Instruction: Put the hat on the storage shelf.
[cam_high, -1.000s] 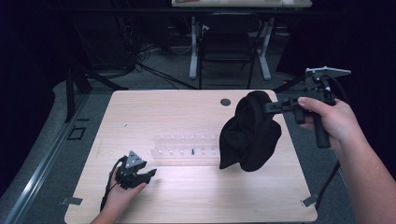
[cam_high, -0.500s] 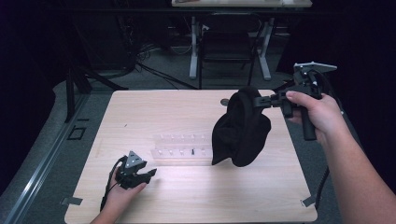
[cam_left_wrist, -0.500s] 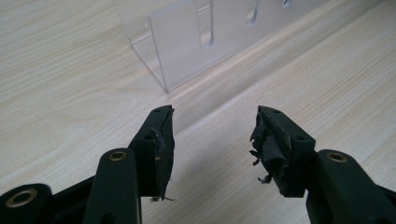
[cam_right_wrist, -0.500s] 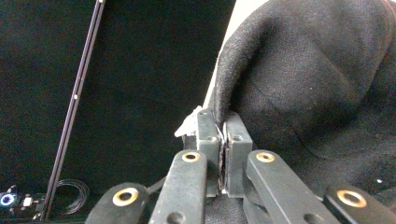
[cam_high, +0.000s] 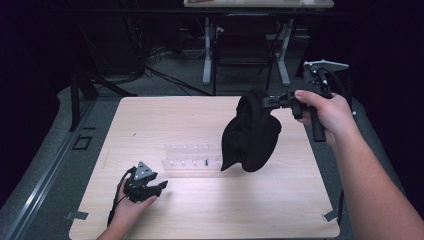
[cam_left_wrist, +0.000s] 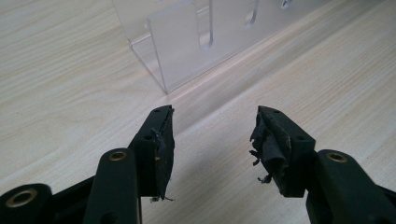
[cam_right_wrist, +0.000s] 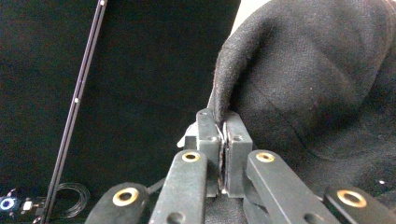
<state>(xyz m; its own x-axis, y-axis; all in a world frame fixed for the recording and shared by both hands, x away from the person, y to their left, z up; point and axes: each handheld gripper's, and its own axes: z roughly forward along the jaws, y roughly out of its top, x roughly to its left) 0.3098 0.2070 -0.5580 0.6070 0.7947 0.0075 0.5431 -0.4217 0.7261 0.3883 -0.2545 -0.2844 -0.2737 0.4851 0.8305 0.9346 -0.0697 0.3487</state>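
Right tool (cam_high: 272, 101) clenches a black cloth (cam_high: 250, 132) above the counter's (cam_high: 240, 210) right side; left tool (cam_left_wrist: 212, 135) rests released near its front-left corner, by what looks like a clear rack (cam_high: 192, 156).

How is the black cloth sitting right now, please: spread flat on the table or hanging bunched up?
Hanging bunched. The right gripper pinches one edge of the black cloth, which droops in folds above the table.

Cloth (cam_high: 251, 134), centre right of high view: plain black, no pattern. Table (cam_high: 165, 115): pale wood grain. Rack (cam_high: 192, 156), mid-frame: clear plastic. Both grippers (cam_high: 161, 187) (cam_high: 266, 101): black; brass rivets in gripper views. Floor (cam_high: 165, 80), upper frame: grey.
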